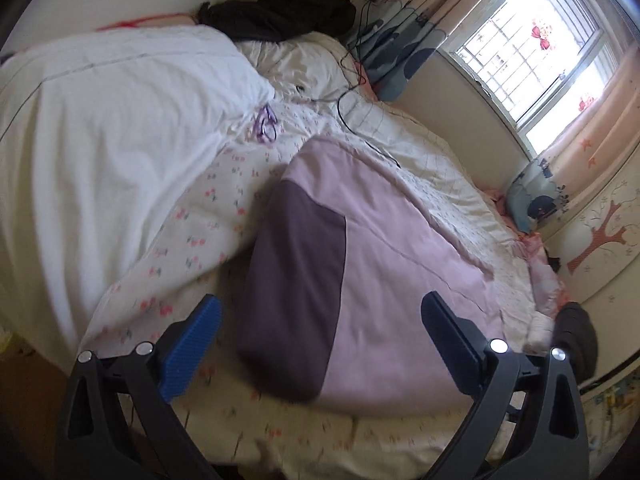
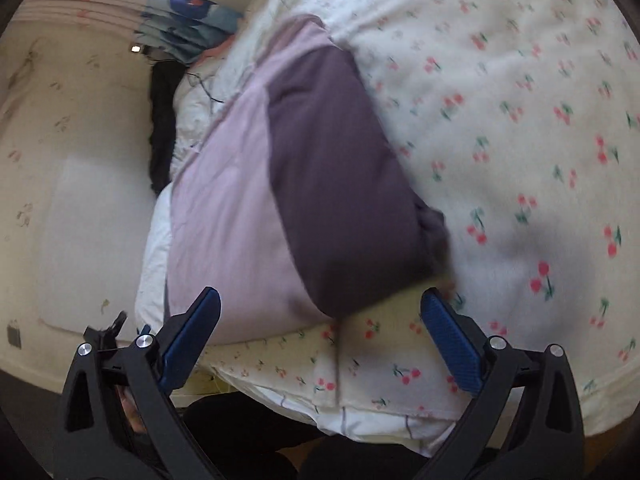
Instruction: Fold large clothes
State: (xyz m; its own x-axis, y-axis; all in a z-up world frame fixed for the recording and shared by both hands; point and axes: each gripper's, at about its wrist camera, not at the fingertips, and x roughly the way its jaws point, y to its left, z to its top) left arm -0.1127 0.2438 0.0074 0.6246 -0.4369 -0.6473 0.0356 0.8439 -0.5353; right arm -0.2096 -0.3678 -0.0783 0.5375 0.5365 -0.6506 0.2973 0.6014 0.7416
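Left wrist view looks along the bed (image 1: 400, 432), whose sheet is cream with small cherry prints. A folded garment (image 1: 360, 240) lies flat on it, pale pink with 1 dark purple panel on its left side, its near edge between the fingers of the left claw (image 1: 320, 328). That claw is spread wide and holds nothing; its blue pad (image 1: 192, 344) faces inward on the left. A white duvet (image 1: 100, 140) is heaped on the left of the bed, with purple glasses (image 1: 266, 124) just beside its right edge. Far off, a dark garment (image 1: 280, 16) lies against the wall, a black cable (image 1: 352, 116) trails over the sheet, and a window (image 1: 536, 52) with curtains is on the right.

Right wrist view shows the right claw (image 2: 320, 320) also spread and empty, above the near edge of the bed (image 2: 520, 80). The garment (image 2: 280, 184) lies ahead of it, the purple panel on the right, its near corner between the 2 blue pads. A dark shadow falls on the sheet to the right. The frame is blurred.
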